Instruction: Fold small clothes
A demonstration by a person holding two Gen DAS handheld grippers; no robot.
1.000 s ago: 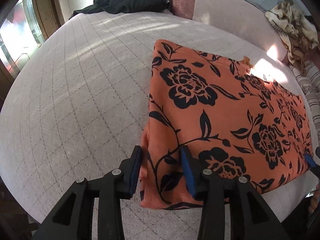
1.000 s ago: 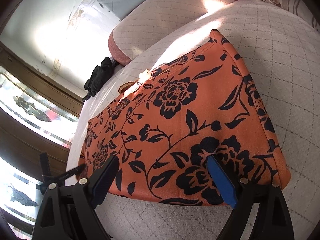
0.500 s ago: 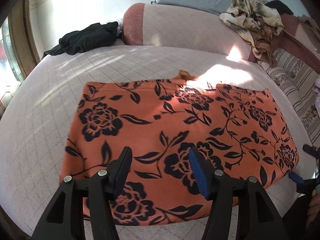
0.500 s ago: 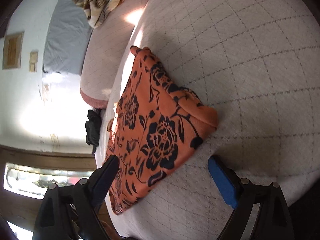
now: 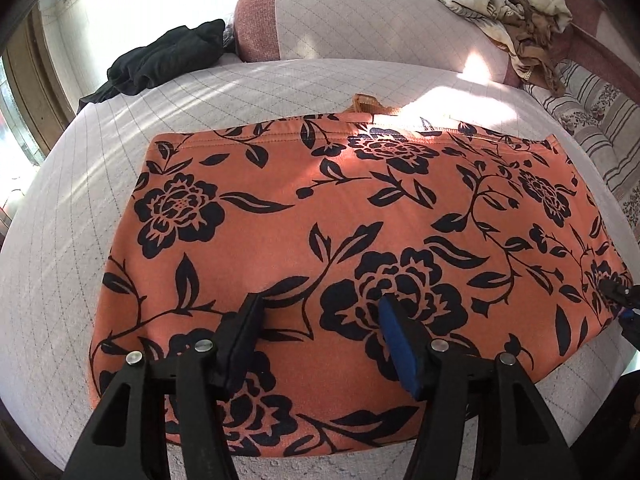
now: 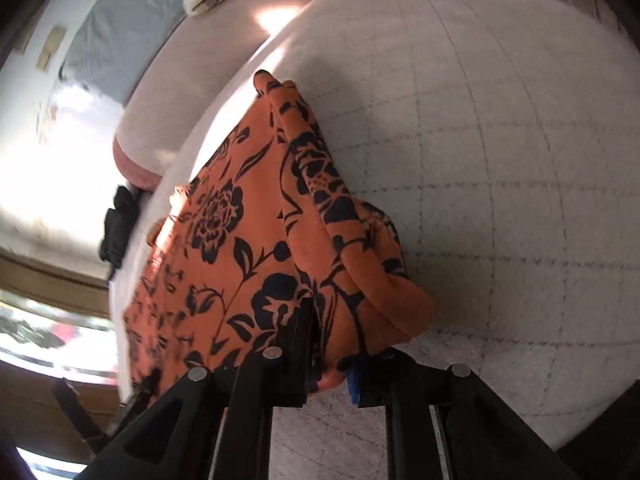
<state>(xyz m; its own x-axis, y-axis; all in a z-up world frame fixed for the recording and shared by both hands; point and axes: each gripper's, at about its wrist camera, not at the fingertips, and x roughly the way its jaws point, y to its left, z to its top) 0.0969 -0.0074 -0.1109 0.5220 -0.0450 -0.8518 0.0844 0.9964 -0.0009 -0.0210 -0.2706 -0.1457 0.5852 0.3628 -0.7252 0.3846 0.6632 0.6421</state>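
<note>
An orange garment with black flowers [image 5: 328, 216] lies folded flat on a pale quilted bed [image 5: 80, 216]. My left gripper [image 5: 320, 320] hovers open over its near middle, holding nothing. In the right wrist view my right gripper [image 6: 332, 356] is shut on the near right corner of the garment [image 6: 248, 216], and the cloth bunches up between the fingers. The right gripper's tip [image 5: 622, 300] shows at the garment's right edge in the left wrist view.
A black garment [image 5: 160, 60] lies at the bed's far left. A pink bolster [image 5: 360, 20] runs along the back, with a beige patterned cloth [image 5: 512, 0] heaped on it. Striped bedding [image 5: 600, 128] lies at the right. A window is at the left.
My right gripper moved in and closed on the garment's right corner. My left gripper shifted from the garment's left edge toward its middle and stayed open.
</note>
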